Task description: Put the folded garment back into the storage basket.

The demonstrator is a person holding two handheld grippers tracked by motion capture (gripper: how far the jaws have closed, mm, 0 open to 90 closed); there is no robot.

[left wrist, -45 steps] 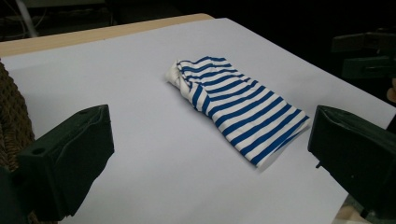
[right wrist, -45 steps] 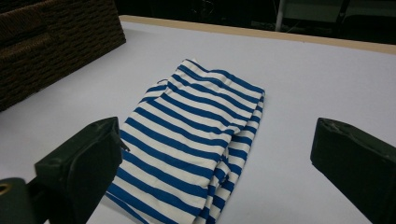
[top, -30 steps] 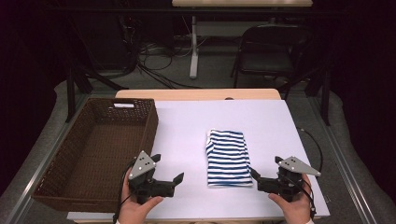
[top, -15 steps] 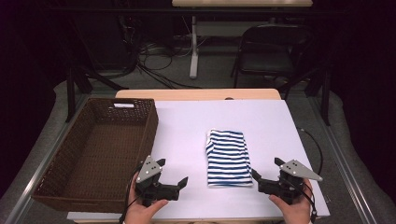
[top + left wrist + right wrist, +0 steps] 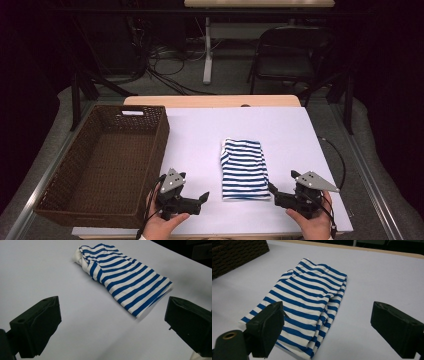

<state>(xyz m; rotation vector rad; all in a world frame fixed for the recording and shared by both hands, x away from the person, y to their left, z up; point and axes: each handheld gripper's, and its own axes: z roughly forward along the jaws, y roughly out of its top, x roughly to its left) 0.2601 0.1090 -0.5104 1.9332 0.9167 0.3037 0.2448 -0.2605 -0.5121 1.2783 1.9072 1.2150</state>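
A folded blue-and-white striped cloth [image 5: 244,169] lies flat on the white table top [image 5: 200,135]. My left gripper [image 5: 202,200] rests low near the front edge, left of the cloth, and points right toward it. Its jaws stand wide open and empty. In the left gripper view [image 5: 112,320] the cloth [image 5: 122,277] lies ahead, apart from the jaws. My right gripper [image 5: 274,195] sits at the cloth's near right corner and is open. Its jaws have just been closing a little, with nothing pressed between them. In the right gripper view [image 5: 327,332] the cloth [image 5: 304,302] reaches under the left jaw.
A dark brown wicker basket [image 5: 162,145] with nothing in it stands along the table's left side. A cable [image 5: 340,160] loops over the right edge. Beyond the far wooden edge are a black chair [image 5: 290,55] and floor cables [image 5: 160,65].
The left hand has sunk and slid toward the front edge and a little to the right. The right hand and the cloth have stayed in place.
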